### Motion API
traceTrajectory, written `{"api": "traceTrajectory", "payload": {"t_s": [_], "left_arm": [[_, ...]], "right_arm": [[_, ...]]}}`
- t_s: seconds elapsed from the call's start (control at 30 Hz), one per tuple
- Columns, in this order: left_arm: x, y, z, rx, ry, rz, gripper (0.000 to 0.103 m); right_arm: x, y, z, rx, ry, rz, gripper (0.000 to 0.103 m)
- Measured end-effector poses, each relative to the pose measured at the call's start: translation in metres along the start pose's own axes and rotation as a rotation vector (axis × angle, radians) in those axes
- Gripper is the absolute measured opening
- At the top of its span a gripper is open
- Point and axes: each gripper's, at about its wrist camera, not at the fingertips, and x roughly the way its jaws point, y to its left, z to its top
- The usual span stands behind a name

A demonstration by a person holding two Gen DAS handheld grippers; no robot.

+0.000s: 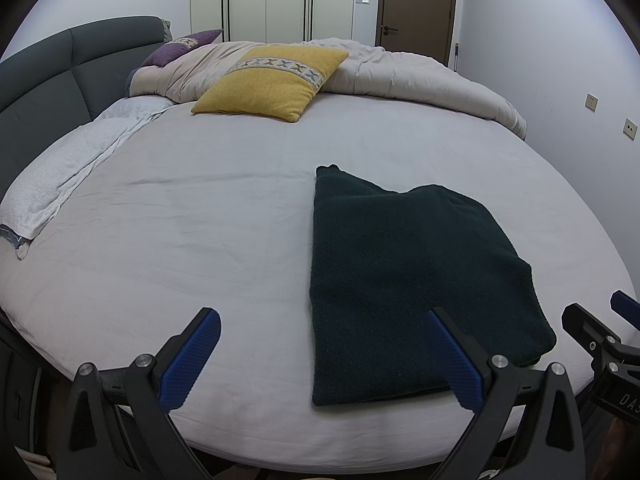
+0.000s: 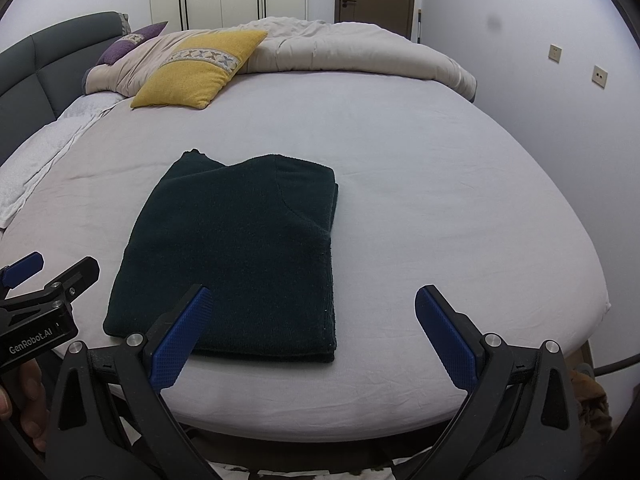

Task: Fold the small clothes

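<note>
A dark green knitted garment [image 1: 404,276] lies folded into a rectangle on the pale sheet of the bed [image 1: 192,220], near its front edge. In the right wrist view the same garment [image 2: 240,256] sits left of centre. My left gripper [image 1: 326,356] is open above the bed's front edge, its right finger over the garment's near corner, nothing held. My right gripper [image 2: 310,334] is open too, its left finger above the garment's near edge. The right gripper [image 1: 600,332] shows at the left view's right margin, and the left gripper [image 2: 44,280] at the right view's left margin.
A yellow cushion [image 1: 272,80] and a purple cushion [image 1: 180,46] rest against a bunched beige duvet [image 1: 400,76] at the far side. A white towel [image 1: 60,172] lies along the grey headboard [image 1: 48,80] on the left. A hand [image 2: 24,408] holds the left gripper.
</note>
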Motion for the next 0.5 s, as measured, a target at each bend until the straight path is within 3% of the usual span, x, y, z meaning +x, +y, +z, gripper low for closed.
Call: {"api": "traceTrajectory", "payload": {"t_s": [0.5], "left_arm": [[0.0051,0.0028,-0.0041,0.009,0.014,0.000,0.103]], "right_arm": [[0.0018,0.0023,-0.0002,0.002,0.002,0.001,0.103]]}}
